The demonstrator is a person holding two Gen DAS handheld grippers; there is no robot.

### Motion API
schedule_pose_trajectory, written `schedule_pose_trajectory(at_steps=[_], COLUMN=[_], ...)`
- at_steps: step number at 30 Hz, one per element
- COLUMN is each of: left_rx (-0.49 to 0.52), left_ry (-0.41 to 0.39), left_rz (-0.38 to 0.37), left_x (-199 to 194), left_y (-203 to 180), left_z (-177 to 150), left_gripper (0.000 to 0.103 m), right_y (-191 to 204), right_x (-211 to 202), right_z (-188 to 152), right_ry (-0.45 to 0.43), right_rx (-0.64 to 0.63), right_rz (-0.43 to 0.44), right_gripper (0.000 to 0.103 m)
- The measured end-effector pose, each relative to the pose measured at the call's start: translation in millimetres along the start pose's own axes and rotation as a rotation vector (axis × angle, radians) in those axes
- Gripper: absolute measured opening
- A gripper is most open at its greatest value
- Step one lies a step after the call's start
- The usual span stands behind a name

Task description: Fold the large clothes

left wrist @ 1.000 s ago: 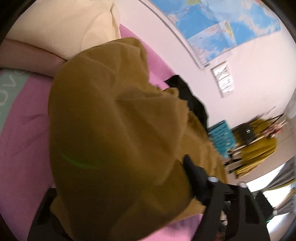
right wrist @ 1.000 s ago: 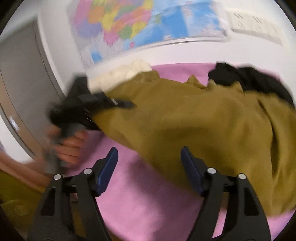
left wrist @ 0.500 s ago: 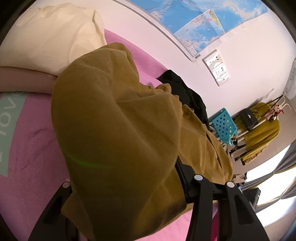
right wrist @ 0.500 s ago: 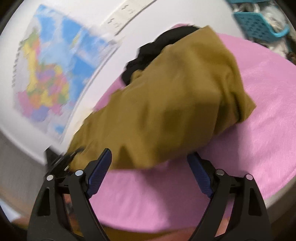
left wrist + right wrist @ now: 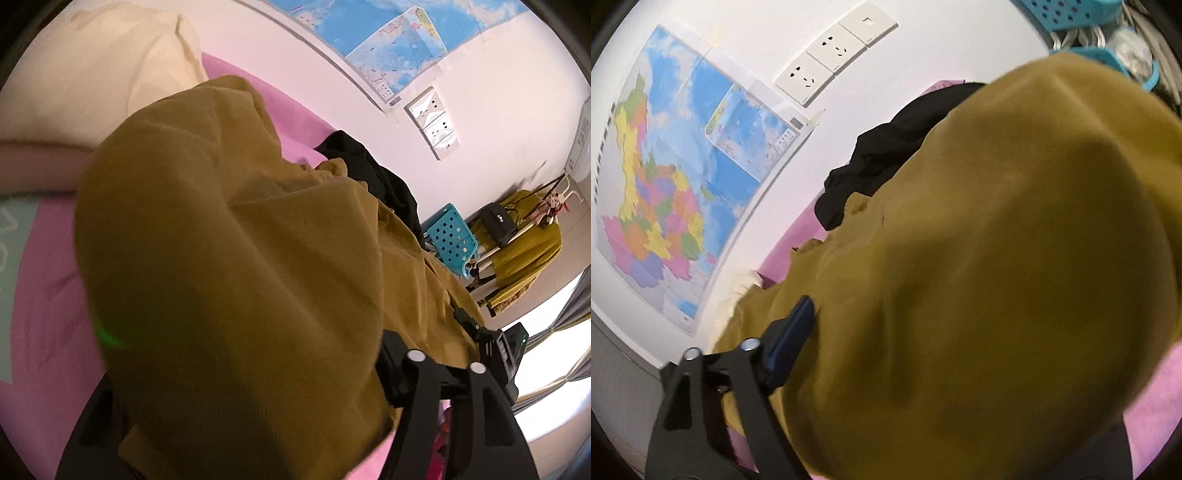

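So both grippers are basically buried in the mustard garment (image 5: 229, 258) here. It's draped right over the left gripper (image 5: 258, 387), so only the right-hand finger arm (image 5: 417, 373) pokes out from under the cloth, with the other side hidden. I'd guess it's clamped on a fold of the fabric, since the cloth bunches and rises straight off it, but honestly I can't see the pads, so I can't tell for sure.

Same deal on the right gripper (image 5: 923, 369): one blue-padded finger (image 5: 792, 338) presses against the edge of the cloth and the opposite finger is covered completely. Whether the fingers are together or apart there, can't tell either.

The way the garment mounds up close to both lenses suggests it's held up by two ends, probably mid-fold, with one half being carried over the other. The rest of it trails down onto the pink bed (image 5: 48, 314), running from near the cream pillow (image 5: 92, 74) at the head end toward the wall side, where a black piece of clothing (image 5: 886, 147) sits just beside it, touching its far edge.

Wall has a map (image 5: 683, 177) and sockets (image 5: 834, 55), and there's a blue basket (image 5: 448, 240) past the bed's foot end.
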State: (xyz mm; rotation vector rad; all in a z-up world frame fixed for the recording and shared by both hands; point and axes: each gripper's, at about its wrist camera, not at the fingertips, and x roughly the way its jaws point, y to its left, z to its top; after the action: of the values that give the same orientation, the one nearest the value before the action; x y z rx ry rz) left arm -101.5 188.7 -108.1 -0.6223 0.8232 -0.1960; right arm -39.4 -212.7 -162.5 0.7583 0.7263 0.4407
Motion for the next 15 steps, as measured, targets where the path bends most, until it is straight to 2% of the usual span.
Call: schedule_pose_trajectory(at_steps=[1, 2, 6, 8, 12, 13, 14, 15], left_rx=[0.007, 0.005, -0.027, -0.033, -0.017, -0.021, -0.021, -0.013], left_ry=[-0.001, 0.000, -0.005, 0.002, 0.014, 0.015, 0.014, 0.014], left_rz=[0.000, -0.006, 0.015, 0.052, 0.081, 0.086, 0.091, 0.097], left_x=[2, 3, 8, 9, 12, 12, 12, 12], left_y=[-1, -2, -4, -5, -8, -9, -10, -12], left_z=[2, 3, 7, 8, 9, 9, 9, 9], left_gripper=[0.071, 0.075, 0.074, 0.059, 0.055, 0.054, 0.052, 0.051], right_y=[-3, -4, -7, -9, -7, -6, -4, -3], right_x=[3, 5, 7, 7, 9, 11, 13, 15], right_z=[3, 4, 5, 6, 8, 8, 9, 9], right_ry=[0.011, 0.019, 0.045, 0.052, 0.045, 0.046, 0.052, 0.056], right_rx=[0.007, 0.007, -0.002, 0.003, 0.028, 0.017, 0.003, -0.005], right_rz=[0.001, 0.008, 0.031, 0.043, 0.090, 0.086, 0.081, 0.077], right_gripper=[0.065, 0.063, 0.053, 0.053, 0.066, 0.066, 0.064, 0.052])
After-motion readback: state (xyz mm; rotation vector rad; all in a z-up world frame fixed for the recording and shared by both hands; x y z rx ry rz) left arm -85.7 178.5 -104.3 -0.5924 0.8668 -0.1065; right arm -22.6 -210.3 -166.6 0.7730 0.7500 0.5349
